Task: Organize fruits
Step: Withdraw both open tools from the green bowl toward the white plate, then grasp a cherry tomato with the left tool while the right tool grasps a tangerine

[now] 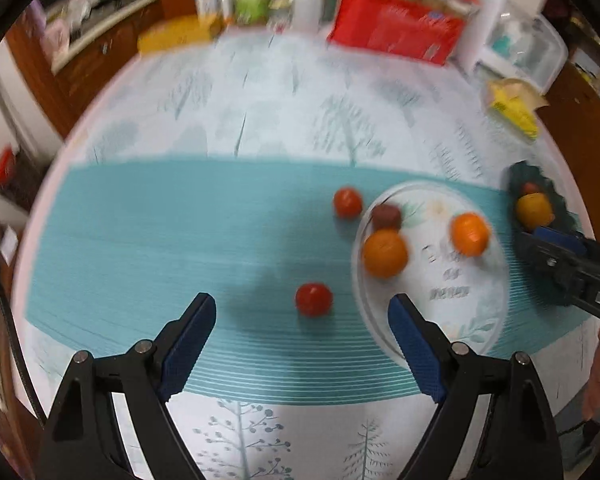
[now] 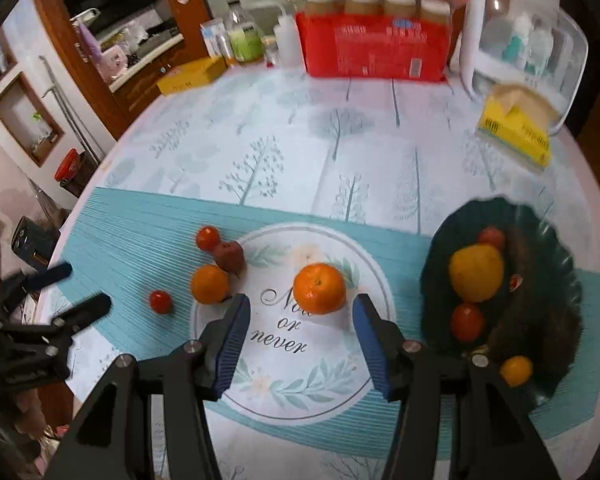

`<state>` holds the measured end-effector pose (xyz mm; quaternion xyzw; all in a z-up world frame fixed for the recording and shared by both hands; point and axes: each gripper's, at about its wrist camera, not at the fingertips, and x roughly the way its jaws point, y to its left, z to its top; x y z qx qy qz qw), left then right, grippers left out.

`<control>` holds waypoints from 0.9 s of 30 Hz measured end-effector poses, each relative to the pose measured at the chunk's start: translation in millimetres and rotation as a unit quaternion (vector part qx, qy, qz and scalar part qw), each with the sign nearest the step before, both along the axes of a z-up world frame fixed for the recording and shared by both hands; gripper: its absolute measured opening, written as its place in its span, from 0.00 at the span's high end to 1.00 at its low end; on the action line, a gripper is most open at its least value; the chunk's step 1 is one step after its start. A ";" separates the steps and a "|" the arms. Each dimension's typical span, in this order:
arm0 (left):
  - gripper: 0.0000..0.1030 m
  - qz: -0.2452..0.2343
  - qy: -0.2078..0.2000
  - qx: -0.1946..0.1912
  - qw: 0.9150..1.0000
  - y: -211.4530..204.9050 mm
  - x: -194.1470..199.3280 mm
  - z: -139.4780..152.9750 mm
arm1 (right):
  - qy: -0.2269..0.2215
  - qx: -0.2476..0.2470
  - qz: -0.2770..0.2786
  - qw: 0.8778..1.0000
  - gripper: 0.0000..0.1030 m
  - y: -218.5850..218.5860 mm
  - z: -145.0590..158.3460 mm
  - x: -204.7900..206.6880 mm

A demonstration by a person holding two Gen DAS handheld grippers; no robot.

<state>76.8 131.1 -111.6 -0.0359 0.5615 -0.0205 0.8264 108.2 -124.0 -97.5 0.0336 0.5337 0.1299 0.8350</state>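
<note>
My left gripper [image 1: 302, 300] hangs open over the teal mat, with a red tomato [image 1: 314, 299] lying untouched between its fingertips. A second tomato [image 1: 347, 202], a dark red fruit [image 1: 386, 216] and an orange [image 1: 385, 253] sit at the left rim of the white round plate [image 1: 440, 312]. My right gripper [image 2: 301, 300] is open above that plate, and another orange [image 2: 319, 288] rests just beyond its tips, clear of both pads. On the right, the dark green dish [image 2: 540, 232] holds a yellow fruit [image 2: 476, 272], red tomatoes and a small orange fruit.
At the back of the table stand a red box [image 2: 372, 52] topped with jars, several bottles [image 2: 244, 40], a yellow box [image 2: 192, 74] and a clear-lidded container [image 2: 532, 44]. A yellow tissue pack [image 2: 514, 132] lies at the right. The round table's edge curves close on the left.
</note>
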 end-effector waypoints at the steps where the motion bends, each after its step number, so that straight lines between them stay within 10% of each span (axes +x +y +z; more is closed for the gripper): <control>1: 0.18 0.007 0.012 -0.006 1.000 2.2 2.2 -9.9 | 0.008 0.001 -0.002 1.000 0.48 0.1 -7.5 2.2; 6: 0.21 0.016 0.034 -0.004 0.999 3.5 7.9 -37.2 | 0.041 -0.012 -0.005 0.999 0.48 2.6 -36.4 11.8; 19: 0.75 0.004 0.040 -0.019 0.999 -4.6 19.2 -50.1 | 0.054 -0.030 -0.007 0.998 0.48 15.2 -66.2 35.2; 27: 0.75 0.017 0.042 -0.015 0.999 -5.2 21.8 -50.4 | 0.057 -0.044 -0.004 0.997 0.48 17.9 -76.8 41.3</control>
